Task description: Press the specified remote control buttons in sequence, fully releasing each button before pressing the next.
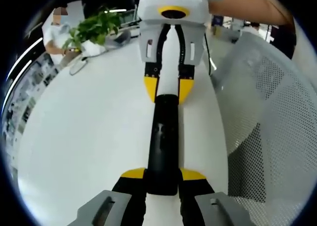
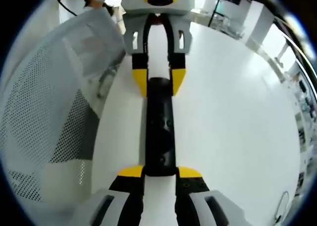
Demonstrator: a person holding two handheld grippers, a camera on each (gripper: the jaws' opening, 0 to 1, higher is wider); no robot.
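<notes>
Remote control first: a long, slim black remote control [image 1: 162,146] lies lengthwise on the round white tabletop [image 1: 89,137], caught at both ends between the two grippers. In the left gripper view the left gripper [image 1: 162,179] rises from the bottom of the frame with its yellow-tipped jaws narrowed on the near end of the remote, while the right gripper [image 1: 168,89] comes down from the top centre and closes on the far end. The right gripper view gives the mirror of this, with the right gripper [image 2: 159,174] clamping the near end and the left gripper [image 2: 159,82] on the far end.

My guess is that the double hold is there to steady and square the remote so it will not skid; no button looks pressed yet.

Faint buttons show on the remote's face [image 2: 161,124] in the right gripper view. A white mesh chair back [image 1: 277,117] fills the right of the left gripper view, and a green potted plant [image 1: 94,30] sits at upper left beside a person [image 1: 57,35].
</notes>
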